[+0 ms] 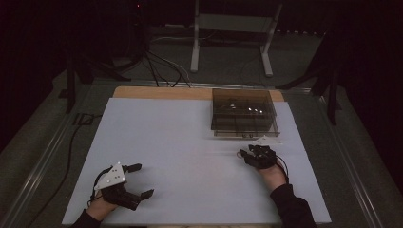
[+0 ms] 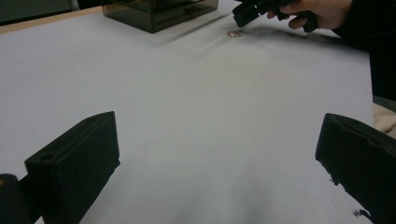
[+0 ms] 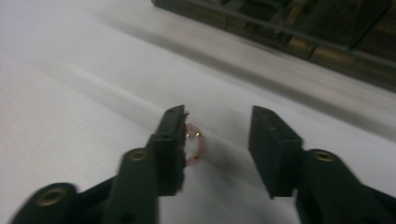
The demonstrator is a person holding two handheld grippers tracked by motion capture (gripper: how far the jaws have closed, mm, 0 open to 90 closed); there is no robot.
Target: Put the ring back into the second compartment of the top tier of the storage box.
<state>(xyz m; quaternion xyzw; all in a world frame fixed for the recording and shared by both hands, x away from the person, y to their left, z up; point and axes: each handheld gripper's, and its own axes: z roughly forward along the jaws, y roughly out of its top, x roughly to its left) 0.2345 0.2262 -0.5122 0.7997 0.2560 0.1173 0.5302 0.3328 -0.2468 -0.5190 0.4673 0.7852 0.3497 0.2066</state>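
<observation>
Table (image 1: pixel 190 142) white, mostly bare. Smoked plastic box (image 1: pixel 242 111) at its far edge. Left claw (image 2: pixel 219 154) well away from box, wide open, empty, parked idle. Right claw (image 3: pixel 217 149) just in front of box, partly open, straddling small pink bead ring (image 3: pixel 194 144) lying by one jaw, probably lined up to pinch it.

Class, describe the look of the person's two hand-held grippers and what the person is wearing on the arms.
Both grippers are black, each with two blocky black jaws and brass-coloured pivot holes. The left gripper carries a grey three-cornered plate with small dark dots; the right gripper has one too, seen edge-on. Dark cables trail from each. The person wears dark long sleeves.
</observation>
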